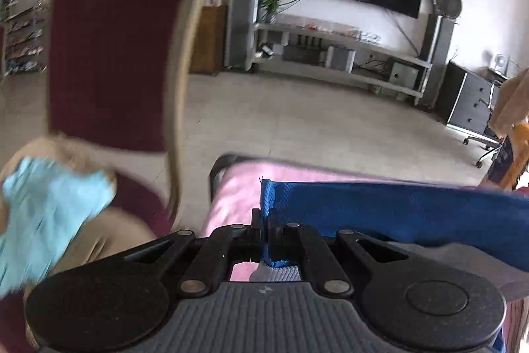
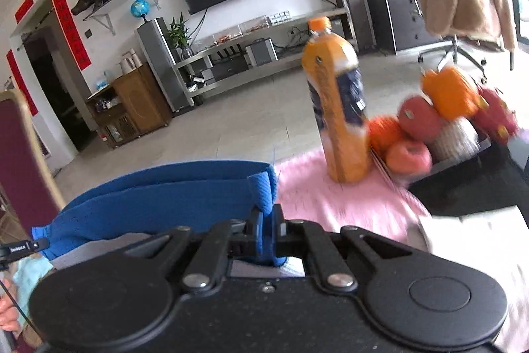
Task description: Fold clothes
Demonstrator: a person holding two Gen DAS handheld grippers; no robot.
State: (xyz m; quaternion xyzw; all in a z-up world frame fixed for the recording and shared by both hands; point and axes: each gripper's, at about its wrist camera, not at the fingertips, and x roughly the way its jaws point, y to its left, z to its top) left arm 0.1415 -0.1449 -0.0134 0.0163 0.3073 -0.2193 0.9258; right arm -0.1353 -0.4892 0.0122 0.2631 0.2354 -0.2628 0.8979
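Blue knitted garment [image 1: 396, 207], one piece, is stretched between two grippers over the pink fluffy worktop [image 1: 238, 187]. Left gripper [image 1: 264, 220] is clamped on one corner at its twelve o'clock, with the cloth's long axis running off to three o'clock. Right gripper [image 2: 266, 220] pinches the other corner [image 2: 261, 187], with the cloth trailing to nine o'clock. Neither is nearer, so I'd judge the fold needs both together. One orange drink bottle [image 2: 337, 108] stands at one o'clock.
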